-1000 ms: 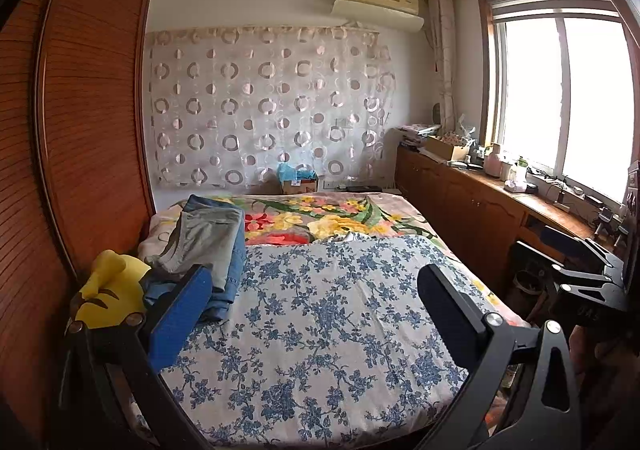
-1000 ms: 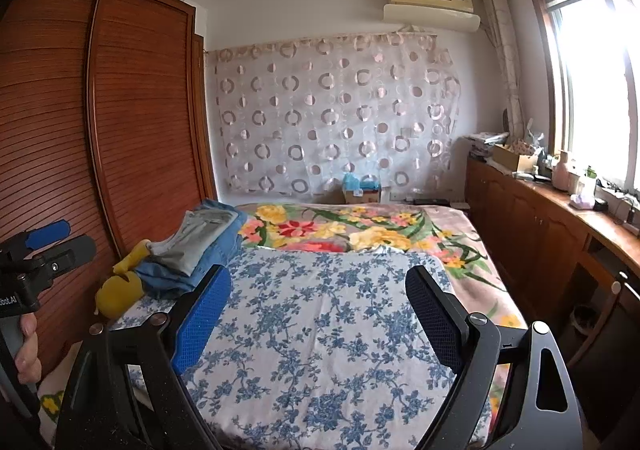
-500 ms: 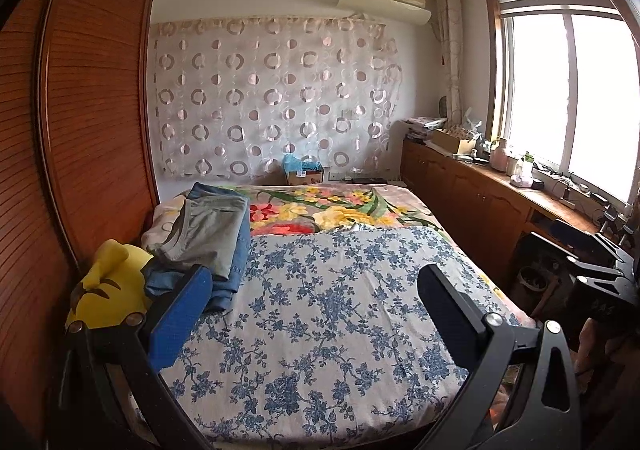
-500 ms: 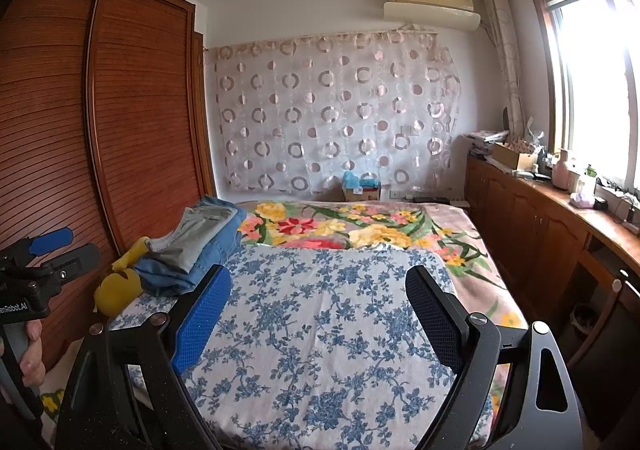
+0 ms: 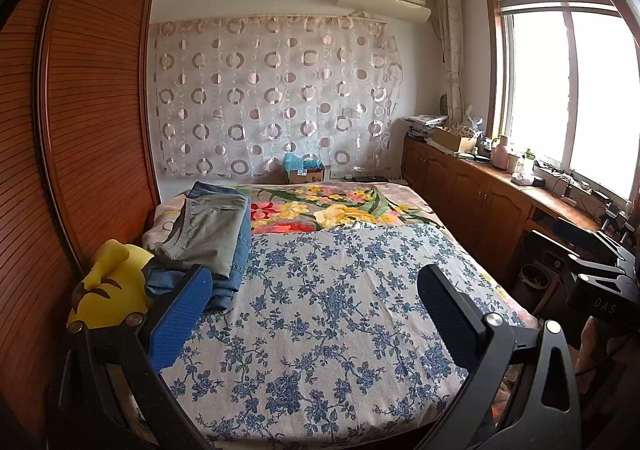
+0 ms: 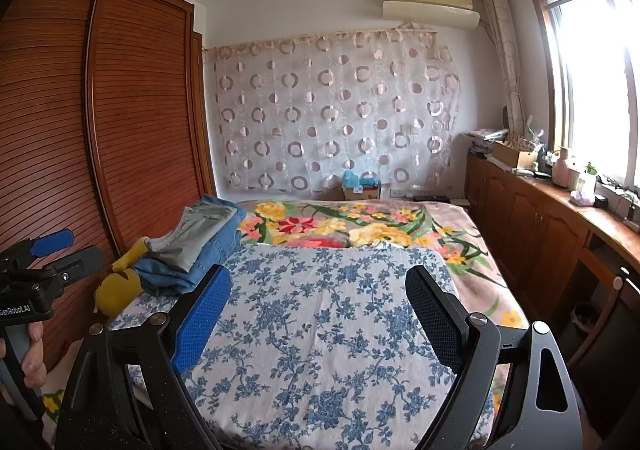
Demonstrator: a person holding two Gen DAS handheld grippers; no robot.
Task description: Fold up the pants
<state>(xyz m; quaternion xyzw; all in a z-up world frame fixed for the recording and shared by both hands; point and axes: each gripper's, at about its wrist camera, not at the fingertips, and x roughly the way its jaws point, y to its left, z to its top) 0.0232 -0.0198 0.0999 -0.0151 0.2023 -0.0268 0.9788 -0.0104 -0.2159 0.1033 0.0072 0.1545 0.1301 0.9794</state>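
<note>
A stack of folded pants lies on the left side of the bed, with a grey pair (image 5: pixel 208 230) (image 6: pixel 196 234) on top of blue jeans (image 5: pixel 236 266) (image 6: pixel 180 274). The rest of the blue-flowered sheet (image 5: pixel 320 310) (image 6: pixel 320 310) carries no garment. My left gripper (image 5: pixel 314 272) hovers open over the near part of the bed, nothing between its fingers. My right gripper (image 6: pixel 318 274) is open the same way beside it. The stack sits just beyond each gripper's left finger, apart from it. In the right wrist view a hand (image 6: pixel 34 362) holds the left gripper's handle at the left edge.
A yellow plush toy (image 5: pixel 108 290) (image 6: pixel 118 290) lies against the stack's near end. A slatted wooden wardrobe (image 5: pixel 88 110) runs along the bed's left side. Wooden cabinets (image 5: pixel 472 202) with clutter stand under the window on the right. A bright flowered blanket (image 5: pixel 328 210) covers the far bed.
</note>
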